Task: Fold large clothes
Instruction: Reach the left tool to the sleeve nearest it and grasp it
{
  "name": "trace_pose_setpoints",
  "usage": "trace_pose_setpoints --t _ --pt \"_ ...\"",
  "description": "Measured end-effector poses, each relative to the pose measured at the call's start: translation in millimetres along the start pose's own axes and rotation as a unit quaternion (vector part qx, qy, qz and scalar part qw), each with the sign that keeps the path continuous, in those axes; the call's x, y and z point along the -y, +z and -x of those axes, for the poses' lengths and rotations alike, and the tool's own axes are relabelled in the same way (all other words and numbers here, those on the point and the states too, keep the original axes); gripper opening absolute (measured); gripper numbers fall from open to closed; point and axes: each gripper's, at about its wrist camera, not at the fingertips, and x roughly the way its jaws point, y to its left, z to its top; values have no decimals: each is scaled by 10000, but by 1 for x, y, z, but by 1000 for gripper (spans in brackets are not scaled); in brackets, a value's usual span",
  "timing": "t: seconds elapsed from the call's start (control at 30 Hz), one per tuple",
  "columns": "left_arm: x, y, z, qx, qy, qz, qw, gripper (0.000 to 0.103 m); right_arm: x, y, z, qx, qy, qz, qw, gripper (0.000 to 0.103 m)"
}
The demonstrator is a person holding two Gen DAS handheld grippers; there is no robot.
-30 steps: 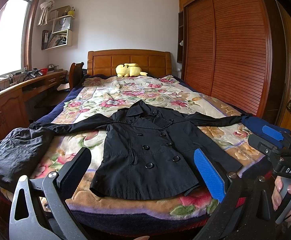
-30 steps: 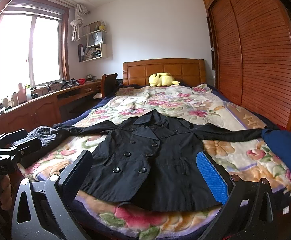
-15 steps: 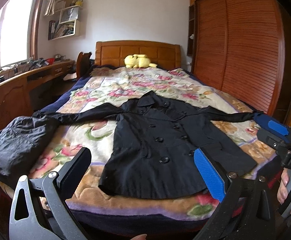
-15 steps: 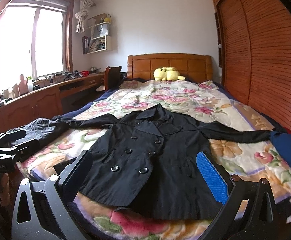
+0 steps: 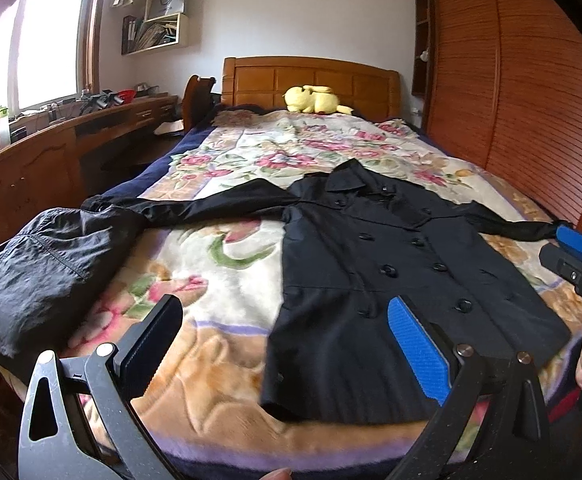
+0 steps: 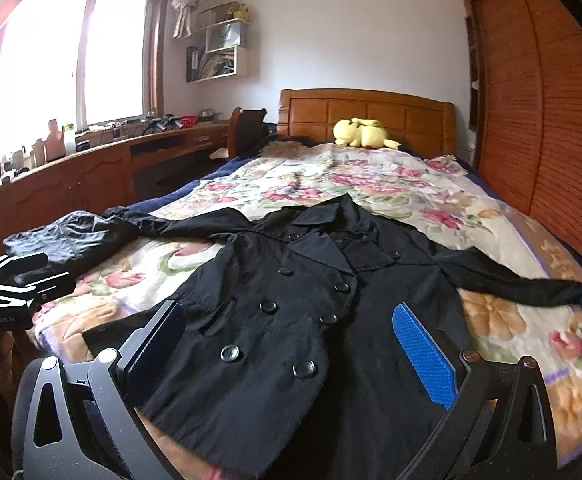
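The black double-breasted coat with a wide collar and dark round buttons (image 5: 391, 264) lies face up and spread flat on the near half of the bed with the flowered cream blanket (image 5: 251, 148), its hem toward the near edge, one sleeve stretched far out to the left and the other to the right. Over the last second both cameras have come in closer and lower: the coat now fills more of each view, and in the left wrist view it sits further right than it did, so the left gripper (image 5: 283, 344) has swung toward the left side of the bed while the right gripper (image 6: 291, 348) has closed in over the coat's lower front. That reads as an approach, not a fold; the coat itself has not shifted and no part of it is turned over, so the folding looks yet to begin, probably with a sleeve or a side panel. Both pairs of tongs are spread wide and hold nothing. A crumpled dark grey garment (image 5: 43, 264) lies bunched at the bed's near left corner, touching the left sleeve end. A yellow plush toy (image 5: 315, 98) rests by the far wooden headboard (image 5: 311, 76). Faint lettering shows on the left gripper's body in the right wrist view, too blurred to read now; no other writing is legible.
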Motion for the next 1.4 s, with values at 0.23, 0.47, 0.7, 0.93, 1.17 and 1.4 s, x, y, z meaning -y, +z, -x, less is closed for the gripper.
trace_pose_setpoints --t 0.23,0.47,0.7,0.93,1.17,1.4 --pt "-26 4 -40 -161 122 104 9997 103 0 23 -60 -106 251 198 9994 103" --pt "-45 17 -81 -297 188 100 9993 103 0 27 -130 -392 421 298 9979 103" --pt "-66 38 -118 -447 -10 291 9986 103 2 10 -185 -924 519 424 9935 103" --pt "-80 61 -166 -588 281 -14 9979 103 20 1 -205 -1249 737 132 9893 103" --pt "-98 79 -225 -848 324 -66 9958 103 14 0 -217 -1205 765 153 9896 103" --pt "-122 97 -273 -1086 628 24 9921 103 12 -1 -219 -1195 764 156 9898 103"
